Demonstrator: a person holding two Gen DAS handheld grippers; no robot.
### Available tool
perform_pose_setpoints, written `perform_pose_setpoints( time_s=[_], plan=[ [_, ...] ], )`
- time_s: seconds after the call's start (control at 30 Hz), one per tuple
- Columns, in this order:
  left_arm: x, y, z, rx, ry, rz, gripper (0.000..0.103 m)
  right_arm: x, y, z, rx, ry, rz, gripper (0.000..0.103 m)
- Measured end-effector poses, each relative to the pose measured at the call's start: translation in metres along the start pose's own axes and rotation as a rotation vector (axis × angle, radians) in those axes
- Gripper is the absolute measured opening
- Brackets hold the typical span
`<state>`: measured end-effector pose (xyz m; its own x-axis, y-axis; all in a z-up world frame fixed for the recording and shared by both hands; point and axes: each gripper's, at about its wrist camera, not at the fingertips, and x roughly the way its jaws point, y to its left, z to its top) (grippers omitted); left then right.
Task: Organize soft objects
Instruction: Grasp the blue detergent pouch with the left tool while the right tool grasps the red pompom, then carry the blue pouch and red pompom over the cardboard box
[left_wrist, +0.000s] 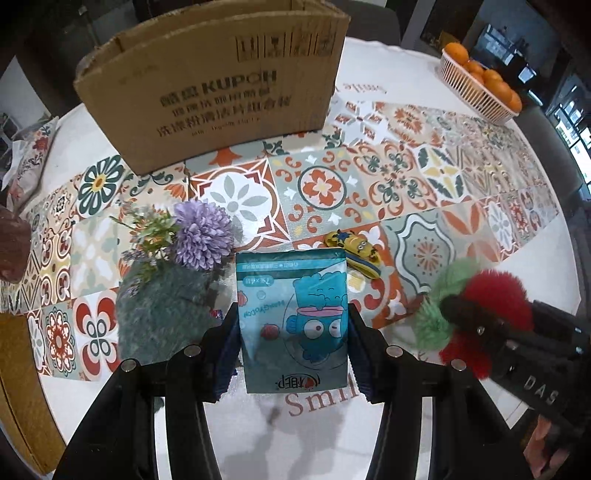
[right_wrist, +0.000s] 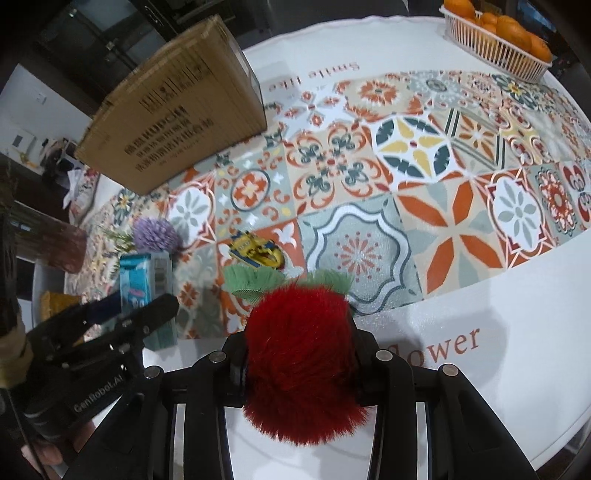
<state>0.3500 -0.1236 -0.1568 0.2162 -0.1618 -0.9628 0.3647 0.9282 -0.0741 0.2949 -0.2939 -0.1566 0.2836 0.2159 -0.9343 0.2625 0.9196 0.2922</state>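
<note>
Left gripper squeezes blue pack at both sides, low middle of frame, off table.
Right gripper pinches red fluffy toy, low middle, green leaves on top.
Box upper left, open top.
Keep squeeze firm, lift over box wall, drop inside.
Dodge flower.

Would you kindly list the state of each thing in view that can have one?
Left claw: shut on the tissue pack.
Tissue pack: held off the table.
Right claw: shut on the red plush toy.
Red plush toy: gripped, fur squeezed.
Cardboard box: top open, standing on the table.
Minion toy: lying on the tablecloth, untouched.
Purple flower: lying on the table.
Basket: full of oranges.
</note>
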Motion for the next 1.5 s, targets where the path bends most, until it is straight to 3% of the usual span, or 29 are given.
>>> perform_pose_setpoints(
  time_s=[0.73, 1.5],
  plan=[
    [-0.083, 0.032, 0.010, -0.089, -0.225, -0.001, 0.052, -0.063, 0.061, 0.031, -0.121, -0.217, 0.097, 0.039],
    [-0.151, 0.079, 0.049, -0.139, -0.417, 0.068, 0.052, -0.103, 0.132, 0.091, -0.255, -0.371, 0.205, 0.039]
  ],
)
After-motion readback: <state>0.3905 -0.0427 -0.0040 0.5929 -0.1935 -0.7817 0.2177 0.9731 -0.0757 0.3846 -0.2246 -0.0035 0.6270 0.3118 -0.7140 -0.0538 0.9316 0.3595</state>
